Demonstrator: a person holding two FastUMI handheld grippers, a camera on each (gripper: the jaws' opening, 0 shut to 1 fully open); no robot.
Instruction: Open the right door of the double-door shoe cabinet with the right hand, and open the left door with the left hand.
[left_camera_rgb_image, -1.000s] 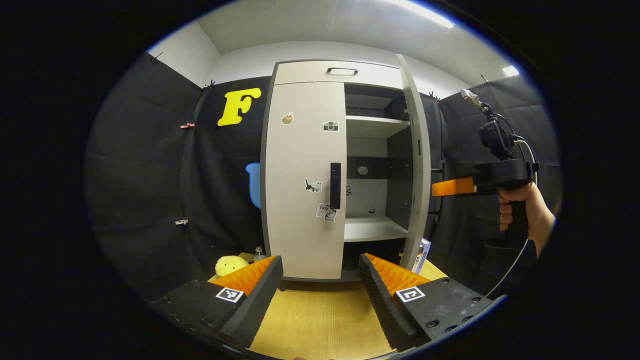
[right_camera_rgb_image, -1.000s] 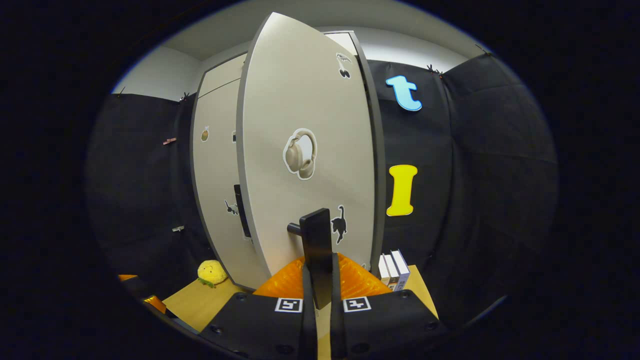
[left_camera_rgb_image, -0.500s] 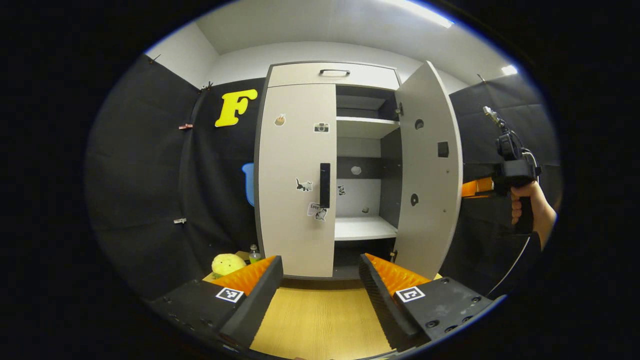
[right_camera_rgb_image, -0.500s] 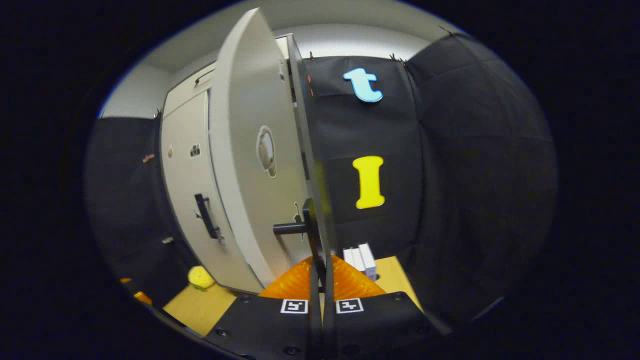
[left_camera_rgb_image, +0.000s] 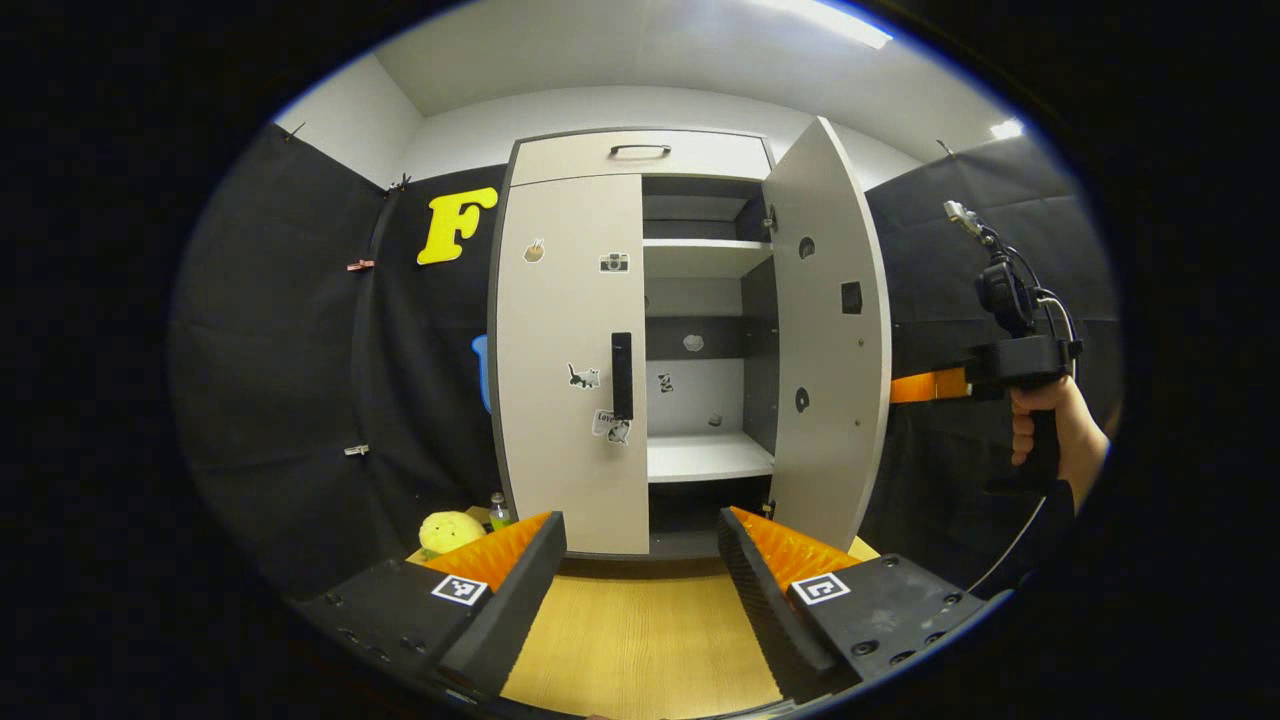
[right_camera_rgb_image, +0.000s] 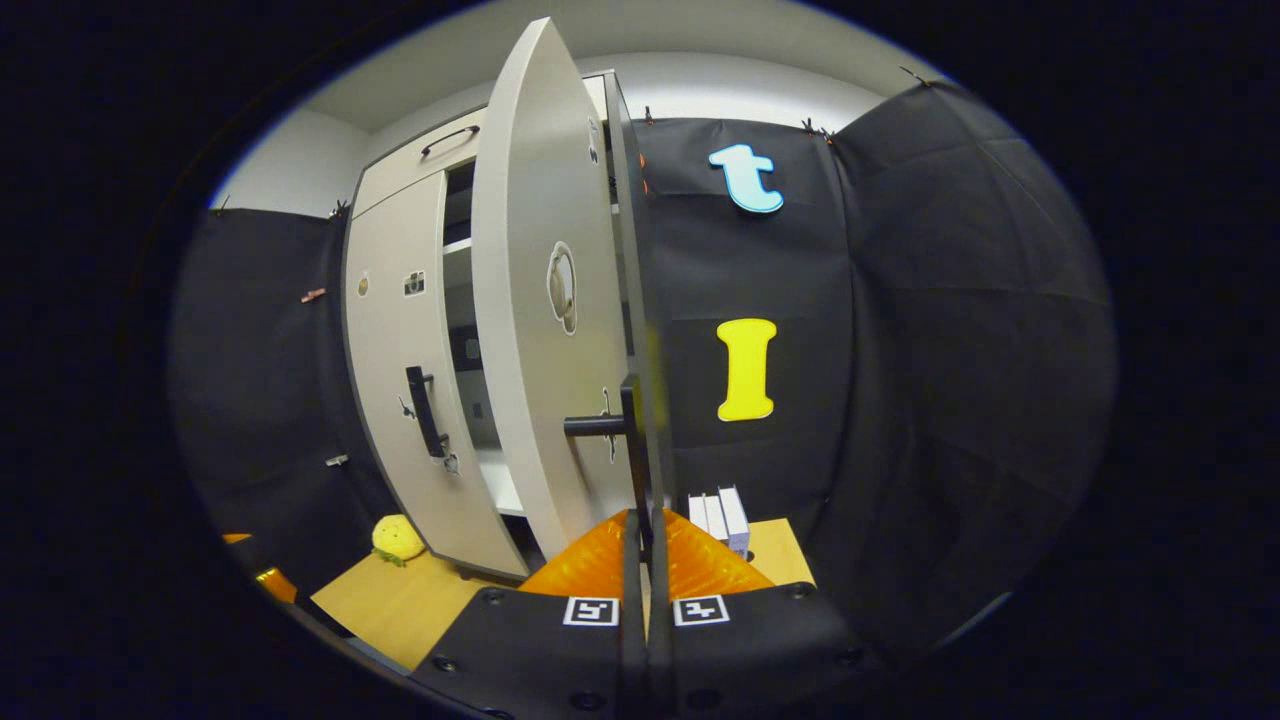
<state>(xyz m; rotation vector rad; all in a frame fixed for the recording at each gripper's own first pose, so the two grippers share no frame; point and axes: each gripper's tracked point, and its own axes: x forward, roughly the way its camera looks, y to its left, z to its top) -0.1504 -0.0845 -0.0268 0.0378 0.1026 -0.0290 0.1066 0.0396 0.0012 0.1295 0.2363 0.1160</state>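
Seemingly right claw (right_camera_rgb_image: 645, 560) clamps door handle (right_camera_rgb_image: 632, 440)

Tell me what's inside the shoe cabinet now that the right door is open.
Behind the open right door the shoe cabinet shows bare white shelves and a few small stickers on the back panel, no shoes. The closed left door hides the other half.

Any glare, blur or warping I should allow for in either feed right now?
Left gripper view: sharp, ceiling strip light blown out, pale grey open right door bowed by fisheye. Right gripper view: that door's black bar handle smeared close to the lens, its edge curved; elsewhere crisp.
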